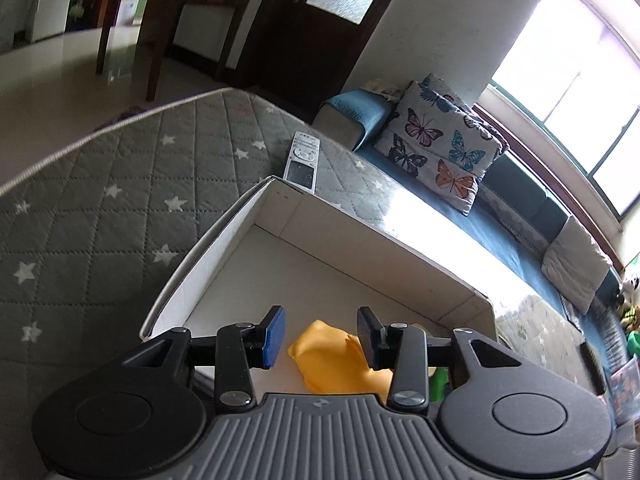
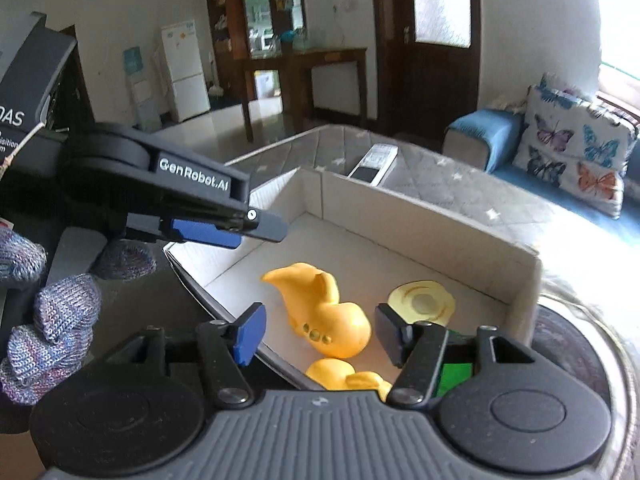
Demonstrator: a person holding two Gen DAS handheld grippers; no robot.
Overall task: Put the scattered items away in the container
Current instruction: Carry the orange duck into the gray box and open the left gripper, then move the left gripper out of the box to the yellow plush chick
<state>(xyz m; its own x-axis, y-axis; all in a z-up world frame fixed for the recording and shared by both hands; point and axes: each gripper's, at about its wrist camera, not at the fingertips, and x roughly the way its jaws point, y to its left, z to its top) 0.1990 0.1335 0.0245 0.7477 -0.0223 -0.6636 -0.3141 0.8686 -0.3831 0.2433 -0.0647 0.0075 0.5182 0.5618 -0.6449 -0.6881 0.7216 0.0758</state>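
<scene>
Right wrist view: both tongs [image 2: 316, 334] [image 1: 320, 336] gape empty above smooth yellow rubbery toys [image 2: 324, 312] in the cardboard box [image 2: 460, 224].

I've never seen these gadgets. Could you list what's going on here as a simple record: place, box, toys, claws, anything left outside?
place: quilted star-patterned mat beside a blue sofa
box: open white cardboard box on the mat
toys in box: yellow toy, second yellow toy, pale yellow disc, something green, partly hidden
left claw: open, empty, over the box
right claw: open, empty, over the box
left outside: remote control behind the box
</scene>
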